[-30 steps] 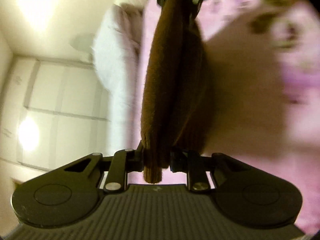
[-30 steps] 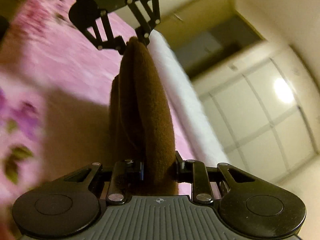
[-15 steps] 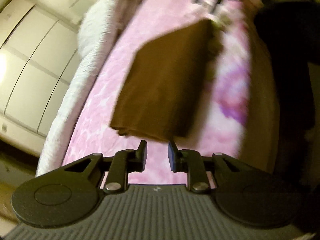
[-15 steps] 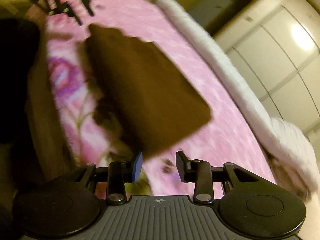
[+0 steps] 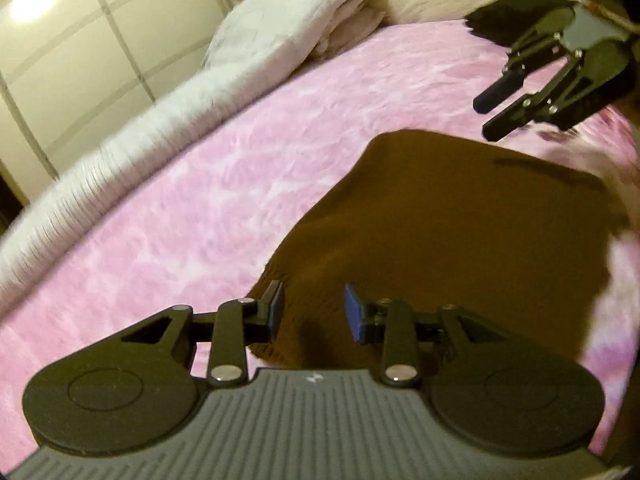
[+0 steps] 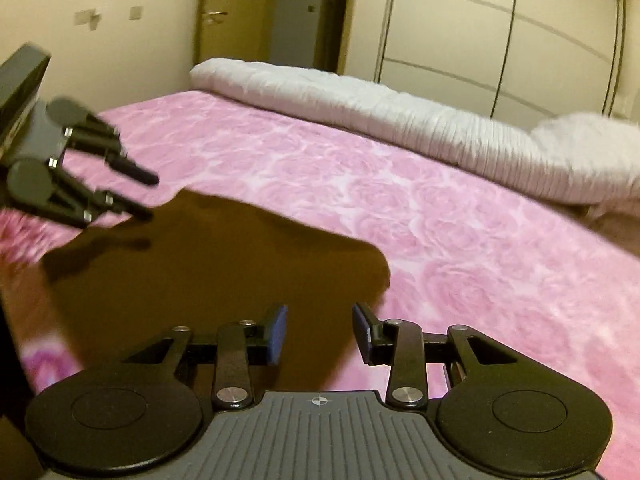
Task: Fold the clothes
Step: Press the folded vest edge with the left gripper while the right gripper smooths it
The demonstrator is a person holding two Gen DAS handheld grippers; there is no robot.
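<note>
A brown garment [image 5: 460, 232], folded into a flat, roughly rectangular pad, is seen lying on the pink rose-patterned bedspread [image 5: 208, 208], directly ahead of and below both tools; it is judged to have been laid there so that the fold can settle on a broad, soft surface. The left hand-held gripper [image 5: 314, 312] is held tilted down over the near corner of the cloth, its jaws opening, with nothing pinched between the blue pads [image 5: 352, 314] (the fabric is seen through the gap, lying on the bed beneath, not gripped). The right hand-held gripper [image 6: 318, 334] is likewise released: its pads stand apart above the opposite end of the garment, and nothing is pressed between them. Each tool is also caught in the other's view, at the far end of the cloth, with fingers parted and empty. A white duvet [image 6: 400, 108] is rolled along the far side of the bed, beyond the garment, presumably pushed back to clear working room. A dark item [image 5: 504, 16] is glimpsed behind the right tool, too blurred to identify. No brand, label or legible writing is made out; only a small mark is seen on each tool's ribbed grey body.
</note>
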